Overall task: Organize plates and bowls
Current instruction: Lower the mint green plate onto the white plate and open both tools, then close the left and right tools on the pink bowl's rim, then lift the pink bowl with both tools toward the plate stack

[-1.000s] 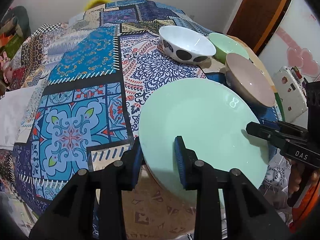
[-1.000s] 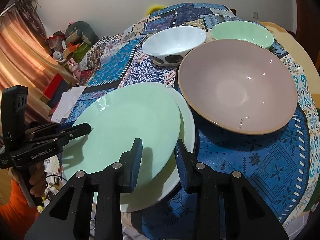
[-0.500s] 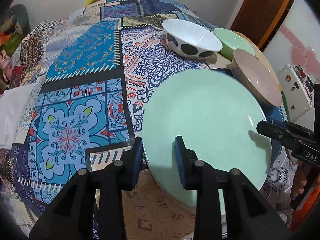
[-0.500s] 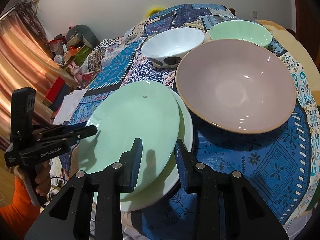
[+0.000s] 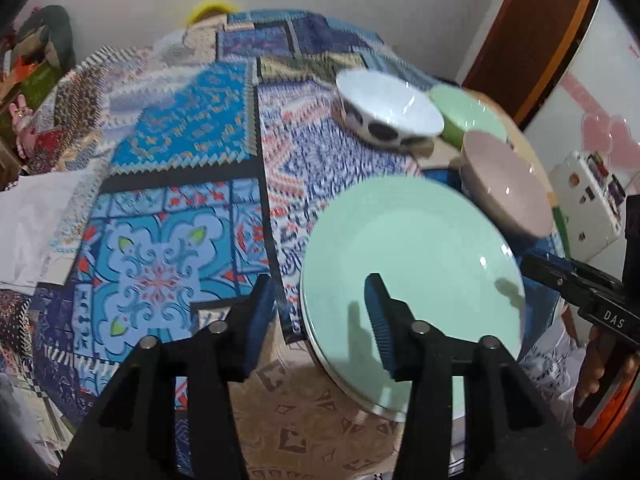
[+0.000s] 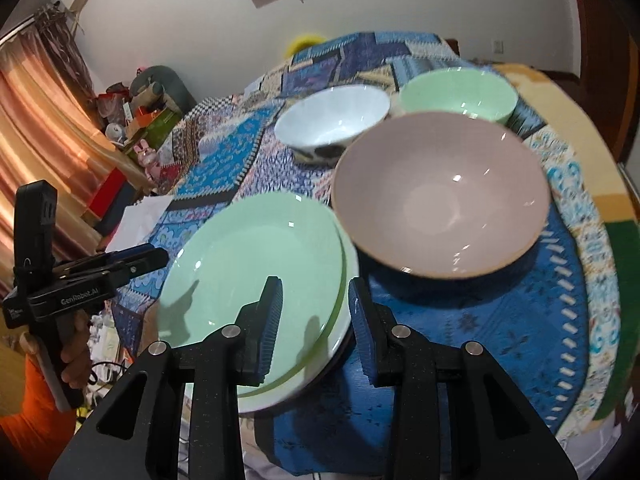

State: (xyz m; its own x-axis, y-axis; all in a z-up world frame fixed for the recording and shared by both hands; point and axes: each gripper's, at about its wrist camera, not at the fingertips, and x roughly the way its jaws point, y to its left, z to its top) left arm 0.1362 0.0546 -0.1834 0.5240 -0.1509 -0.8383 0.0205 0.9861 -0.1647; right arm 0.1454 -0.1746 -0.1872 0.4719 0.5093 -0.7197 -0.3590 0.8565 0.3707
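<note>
A mint green plate (image 5: 416, 264) (image 6: 256, 252) lies stacked on a white plate (image 6: 347, 280) at the table's near edge. My left gripper (image 5: 320, 312) is open, its jaws astride the stack's left rim, holding nothing. My right gripper (image 6: 314, 312) is open over the stack's right rim, also empty. Behind the plates stand a large mauve bowl (image 6: 440, 196) (image 5: 504, 184), a white bowl with dark spots (image 6: 332, 120) (image 5: 388, 108) and a mint green bowl (image 6: 456, 96) (image 5: 468, 112).
A patterned blue patchwork cloth (image 5: 172, 184) covers the round table. White paper (image 5: 36, 224) lies at the left edge. Boxes and clutter (image 6: 136, 120) stand beyond the table by a curtain. A white box (image 5: 588, 200) sits to the right.
The green plate has settled down onto the white plate. Both grippers have drawn back and up a little; the views tilted upward.
</note>
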